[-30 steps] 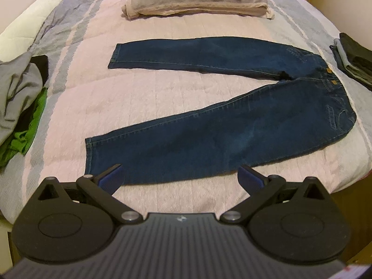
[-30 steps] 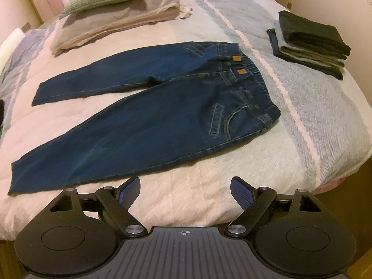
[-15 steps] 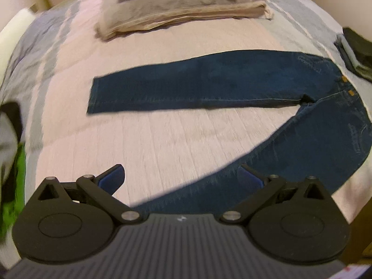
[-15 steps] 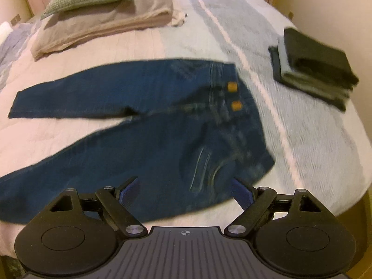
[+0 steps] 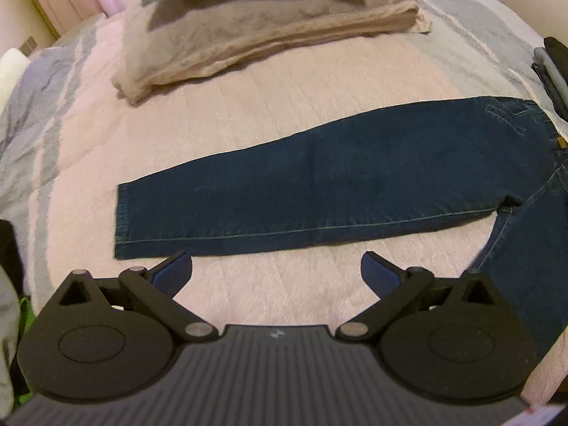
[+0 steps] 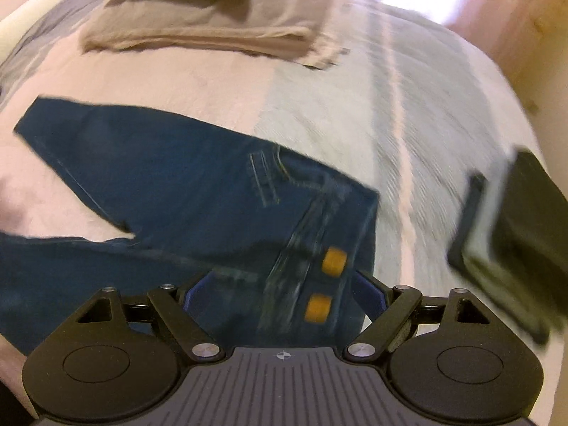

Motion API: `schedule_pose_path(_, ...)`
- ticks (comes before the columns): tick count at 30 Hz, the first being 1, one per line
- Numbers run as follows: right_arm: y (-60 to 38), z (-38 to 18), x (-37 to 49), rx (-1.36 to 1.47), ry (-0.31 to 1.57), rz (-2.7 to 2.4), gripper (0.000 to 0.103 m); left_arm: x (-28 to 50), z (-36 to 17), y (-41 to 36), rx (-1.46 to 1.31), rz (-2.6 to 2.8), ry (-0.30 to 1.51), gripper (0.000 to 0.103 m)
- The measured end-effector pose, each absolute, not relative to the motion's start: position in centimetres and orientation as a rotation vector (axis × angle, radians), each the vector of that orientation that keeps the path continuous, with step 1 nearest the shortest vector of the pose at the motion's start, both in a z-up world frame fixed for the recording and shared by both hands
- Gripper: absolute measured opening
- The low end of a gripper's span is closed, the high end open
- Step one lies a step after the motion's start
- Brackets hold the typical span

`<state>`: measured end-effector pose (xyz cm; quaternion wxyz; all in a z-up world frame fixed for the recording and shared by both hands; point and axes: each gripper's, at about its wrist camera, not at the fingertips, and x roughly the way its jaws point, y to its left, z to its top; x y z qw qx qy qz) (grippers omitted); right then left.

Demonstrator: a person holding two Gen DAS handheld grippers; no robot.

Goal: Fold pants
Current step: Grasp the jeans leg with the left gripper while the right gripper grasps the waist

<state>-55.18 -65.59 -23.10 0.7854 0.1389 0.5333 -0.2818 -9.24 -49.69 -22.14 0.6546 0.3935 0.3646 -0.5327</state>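
Dark blue jeans (image 5: pixel 319 184) lie flat on the bed, legs spread apart and pointing left, waist to the right. In the left wrist view my left gripper (image 5: pixel 277 269) is open just short of the far leg's hem (image 5: pixel 122 220), holding nothing. The near leg (image 5: pixel 525 248) runs off at the right. In the blurred right wrist view my right gripper (image 6: pixel 280 289) hangs open over the waistband (image 6: pixel 319 245), beside its two orange tags (image 6: pixel 333 261), with denim showing between the fingers.
Stacked pillows (image 5: pixel 255 25) lie at the head of the bed (image 5: pixel 248 106). A pile of folded dark clothes (image 6: pixel 511 234) sits to the right of the waist. Loose grey and green garments (image 5: pixel 10 305) lie at the left edge.
Both grippers have moved forward over the bed. The left went past the near leg to the far leg's hem. The right closed in on the waistband. Both stayed open.
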Motion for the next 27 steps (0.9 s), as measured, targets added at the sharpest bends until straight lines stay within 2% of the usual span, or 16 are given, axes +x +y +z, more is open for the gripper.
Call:
schedule_pose_path(2, -68.5, -24.5, -54.6, 0.277, 1.171, -0.547, 0.069, -8.9, -23.0, -51.2, 0.926, -1.218, 0.819, 0.093)
schedule_pose_path(8, -75.1, -28.5, -51.1, 0.223, 1.214, -0.407, 0.053, -5.0, -26.2, -55.1, 1.064, -1.284, 0.744, 0.084)
schedule_pose_path(10, -76.1, -29.8, -49.8, 0.205, 1.225, -0.366, 0.051, -2.6, -27.7, -56.4, 1.131, -1.310, 0.712, 0.077)
schedule_pose_path(12, -77.1, -31.2, -48.5, 0.179, 1.236, -0.341, 0.049, 0.2, -29.4, -57.6, 1.189, -1.329, 0.706, 0.074)
schedule_pose_path(14, -77.9, -32.6, -47.3, 0.164, 1.252, -0.339, 0.045, 3.0, -31.0, -58.8, 1.239, -1.350, 0.676, 0.068)
schedule_pose_path(16, -78.7, -34.1, -46.3, 0.162, 1.268, -0.350, 0.042, 5.7, -32.7, -60.1, 1.303, -1.367, 0.663, 0.057)
schedule_pose_path(19, -79.5, -35.9, -45.0, 0.154, 1.288, -0.352, 0.040, 8.9, -35.0, -61.8, 1.400, -1.404, 0.640, 0.046)
schedule_pose_path(27, -80.2, -38.5, -42.7, 0.141, 1.309, -0.344, 0.039, 12.6, -39.2, -64.3, 1.559, -1.591, 0.656, 0.046)
